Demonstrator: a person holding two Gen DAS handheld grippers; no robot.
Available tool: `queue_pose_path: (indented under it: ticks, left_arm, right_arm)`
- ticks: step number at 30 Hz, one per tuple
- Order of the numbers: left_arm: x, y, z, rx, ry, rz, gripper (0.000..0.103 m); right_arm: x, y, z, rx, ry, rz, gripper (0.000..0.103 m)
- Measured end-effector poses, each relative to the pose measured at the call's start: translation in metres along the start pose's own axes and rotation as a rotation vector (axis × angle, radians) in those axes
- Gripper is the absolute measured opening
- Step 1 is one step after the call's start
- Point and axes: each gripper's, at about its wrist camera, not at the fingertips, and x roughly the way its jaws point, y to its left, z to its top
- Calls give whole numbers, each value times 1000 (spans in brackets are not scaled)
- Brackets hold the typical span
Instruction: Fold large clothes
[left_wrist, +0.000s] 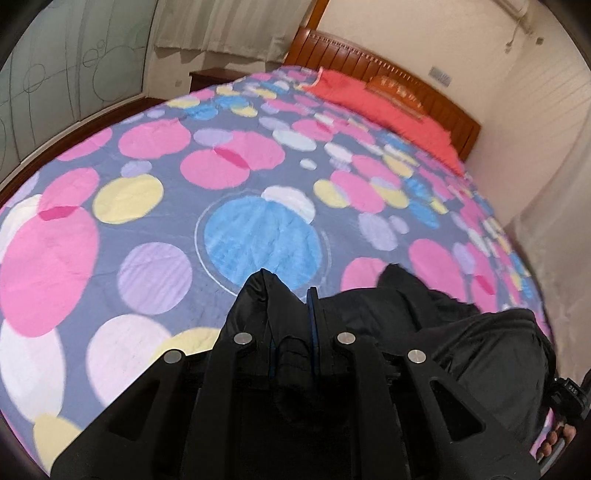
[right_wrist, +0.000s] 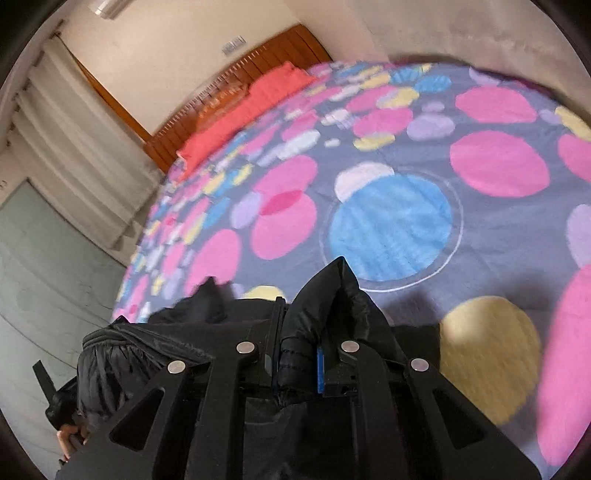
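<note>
A black padded garment (left_wrist: 461, 332) hangs between my two grippers above a bed. My left gripper (left_wrist: 291, 317) is shut on a bunched corner of the garment, which pokes up between the fingers. The rest of the garment trails to the right in the left wrist view. My right gripper (right_wrist: 299, 332) is shut on another corner of the garment (right_wrist: 332, 295), and the cloth trails to the left toward a gathered black part (right_wrist: 122, 354). The other hand and gripper show at the frame edges (left_wrist: 565, 398) (right_wrist: 62, 406).
The bed carries a grey sheet with big pink, blue, yellow and lilac dots (left_wrist: 184, 184) (right_wrist: 480, 166). A coral pillow (left_wrist: 376, 107) (right_wrist: 251, 110) lies at a wooden headboard (left_wrist: 369, 62). White curtains (right_wrist: 74, 147) and walls stand beside the bed.
</note>
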Motion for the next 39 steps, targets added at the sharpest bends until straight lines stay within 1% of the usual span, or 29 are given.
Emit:
queue_pose_path:
  ticks: [3,5,8,9,10,11,12,13,14,15,16,18,21,24,27,28,30,31,33,36,38,39]
  left_arm:
    - [23,0,-2,7,21,19,13]
    - [29,-1,-4,18,26,31,13]
    - [29,-4,-5,38,26,35,16]
    - [26,-5,-4,40,25,27,20]
    - [22,-5,-2,39,23,14,23]
    - [18,-4,1,34,26,-4,33]
    - [12,-3,4,21,27,-39,50]
    - [7,-3,6,11,22,-58,57]
    - [0,-2,9,-5,5,-76,63]
    - [-11,-1,12,-22,-23,-87,67]
    - [-19,-1,15,-26,-41,-90,68]
    - [-31,-2,18,-28,-63,-93,70]
    - [-48,-6,14,-11,-76,-105,70]
    - [-55,-17,-5,47,-66,-106,70]
    - [-48,-37,-27,120,-34,-109,70]
    - [-42,-48,-35,151,-24,-99,70]
    - [-29,-68,-45,199,-8,-91,70]
    - [-25,-73,-48,211,-9,-85,70]
    - [-13,-87,-51,248,-33,-40,70]
    - [6,-93,-50,281,-50,35,70]
    - [26,-92,-50,290,-32,101,71]
    - [34,-90,-50,289,-14,114,72]
  right_arm:
    - [24,-8,-1,11,31,-12,14]
    - [33,-10,-4,16,45,-22,14]
    - [31,-8,-4,9,42,-21,20]
    - [27,-7,-4,4,42,-18,23]
    - [24,-6,-2,6,42,-12,26]
    - [21,-6,0,13,41,-1,28]
    - [15,-6,3,29,36,19,33]
    - [13,-6,6,43,32,36,38]
    - [8,-7,8,60,27,58,41]
    - [0,-7,10,79,19,79,49]
    - [-5,-7,11,85,8,85,59]
    - [-21,-4,12,86,-36,77,66]
    - [-44,5,8,56,-80,58,66]
    - [-50,23,-5,-23,-101,29,66]
    - [-33,58,-25,-168,-78,-18,66]
    - [-23,73,-33,-222,-64,-37,66]
    - [0,98,-45,-310,-33,-52,66]
    - [6,105,-49,-339,-33,-58,66]
    - [26,121,-53,-407,-41,-97,66]
    - [51,126,-56,-460,-33,-150,66]
    - [71,123,-59,-486,-7,-187,66]
    - [77,121,-61,-488,1,-194,66]
